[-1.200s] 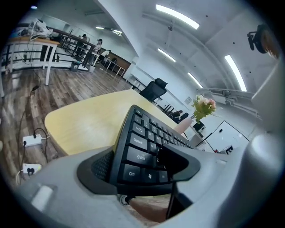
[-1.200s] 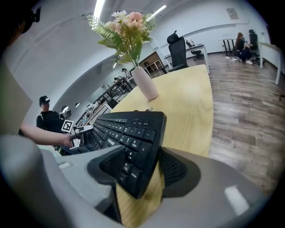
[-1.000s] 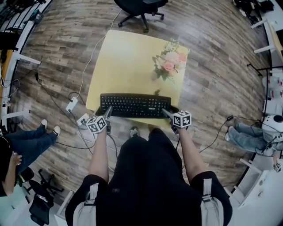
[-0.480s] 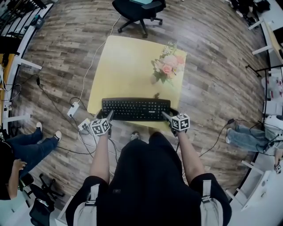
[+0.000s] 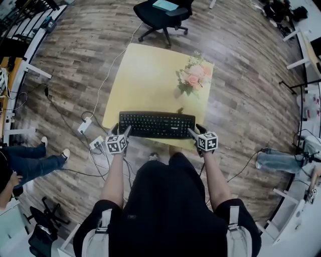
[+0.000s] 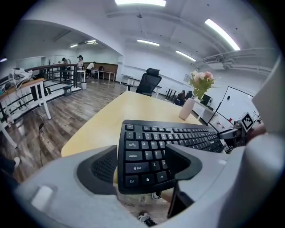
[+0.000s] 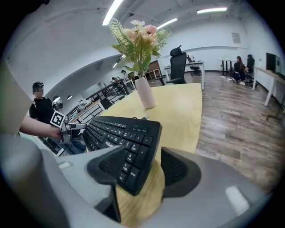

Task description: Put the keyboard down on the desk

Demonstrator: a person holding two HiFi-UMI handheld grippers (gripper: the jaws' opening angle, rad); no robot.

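The left gripper (image 5: 127, 130) and right gripper (image 5: 190, 131) each pinch one end of the flat black plastic keyboard (image 5: 157, 124) at the square yellow desk (image 5: 145, 75)'s near edge, maybe just above it. Lower both ends together, flat.

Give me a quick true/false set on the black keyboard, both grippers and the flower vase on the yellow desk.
1. The left gripper and the right gripper each clamp one end of the black keyboard. True.
2. The white vase of pink flowers stands on the keyboard. False: it stands on the yellow square desk, beyond the keyboard and apart from it.
3. The keyboard is at the desk's far edge. False: it is at the near edge, by the person, with its left corner overhanging the desk.
4. A black office chair stands past the far side of the desk. True.
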